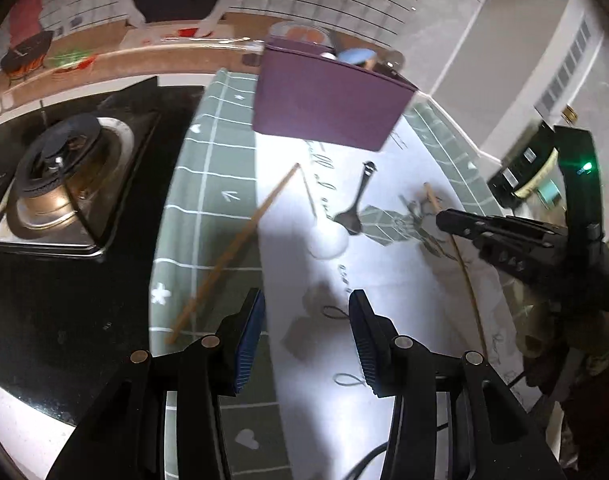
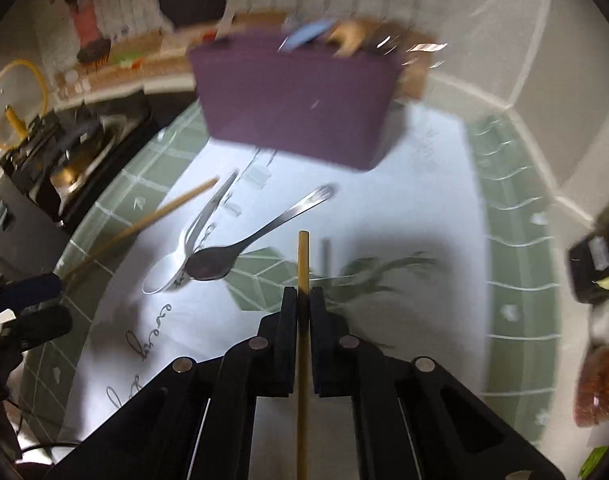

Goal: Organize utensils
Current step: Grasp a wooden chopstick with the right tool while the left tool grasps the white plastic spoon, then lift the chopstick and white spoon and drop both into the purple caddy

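Observation:
A purple utensil holder (image 1: 328,100) (image 2: 296,104) stands at the back of the mat with utensils in it. My right gripper (image 2: 303,294) (image 1: 448,220) is shut on a wooden chopstick (image 2: 303,264) (image 1: 466,280), held above the mat. A second chopstick (image 1: 234,250) (image 2: 160,212) lies at the left. A dark metal spoon (image 1: 354,204) (image 2: 256,240) and a white spoon (image 1: 326,236) (image 2: 184,248) lie side by side mid-mat. My left gripper (image 1: 306,320) is open and empty above the mat's front.
A gas stove (image 1: 60,184) (image 2: 64,152) sits on the black hob at the left. A green and white mat (image 1: 208,168) (image 2: 516,240) covers the counter. A dark box (image 1: 524,168) (image 2: 596,264) and a red bag (image 2: 600,384) stand at the right.

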Motion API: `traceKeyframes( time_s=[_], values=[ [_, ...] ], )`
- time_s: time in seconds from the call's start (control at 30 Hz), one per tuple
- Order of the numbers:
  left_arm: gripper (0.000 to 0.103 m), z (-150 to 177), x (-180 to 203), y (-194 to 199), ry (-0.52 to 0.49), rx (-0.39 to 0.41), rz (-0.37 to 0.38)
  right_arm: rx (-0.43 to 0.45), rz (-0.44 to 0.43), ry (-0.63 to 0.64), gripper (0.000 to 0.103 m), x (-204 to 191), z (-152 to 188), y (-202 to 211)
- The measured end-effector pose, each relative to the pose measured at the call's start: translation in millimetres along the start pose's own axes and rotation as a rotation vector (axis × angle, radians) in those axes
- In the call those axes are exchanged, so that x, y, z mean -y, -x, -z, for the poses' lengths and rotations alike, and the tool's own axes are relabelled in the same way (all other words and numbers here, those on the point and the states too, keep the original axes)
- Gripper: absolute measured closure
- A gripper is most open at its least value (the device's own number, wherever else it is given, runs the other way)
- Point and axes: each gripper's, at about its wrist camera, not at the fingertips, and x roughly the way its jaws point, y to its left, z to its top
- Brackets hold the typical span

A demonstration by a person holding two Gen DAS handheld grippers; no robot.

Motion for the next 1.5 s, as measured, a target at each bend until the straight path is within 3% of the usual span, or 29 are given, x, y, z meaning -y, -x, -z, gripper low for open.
traceKeyframes(
  time_s=[0.27, 0.47, 0.57, 0.87, 1.03, 1.17, 1.33, 1.5],
  values=[
    [0.058, -4, 5, -10, 0.003, 0.017, 0.051, 0.051, -0.024, -0.137, 0.098, 27, 23, 24],
    [0.058, -20, 13, -39, 0.088, 0.041, -0.014, 0.063, -0.007, -0.212, 0.098, 28, 28, 20],
    [0.058, -26, 19, -59, 0.097, 0.009, -0.066, 0.066, -0.001, -0.206, 0.098, 23, 29, 18],
    [0.058, -39, 19, -79, 0.115, -0.016, -0.095, 0.094, -0.019, -0.161, 0.098, 19, 20, 23],
    [0.068, -42, 23, -82, 0.092, -0.030, -0.152, 0.097, -0.008, -0.141, 0.098, 23, 18, 23],
    [0.069, -43, 20, -57, 0.049, 0.036, -0.118, 0.115, -0.026, -0.140, 0.098, 25, 12, 28],
    [0.069, -44, 11, 3, -0.012, 0.154, -0.094, 0.153, -0.060, -0.143, 0.098, 25, 0, 41],
    [0.069, -52, 5, 38, -0.031, 0.196, -0.101, 0.181, -0.075, -0.130, 0.098, 16, -10, 48]
  ],
)
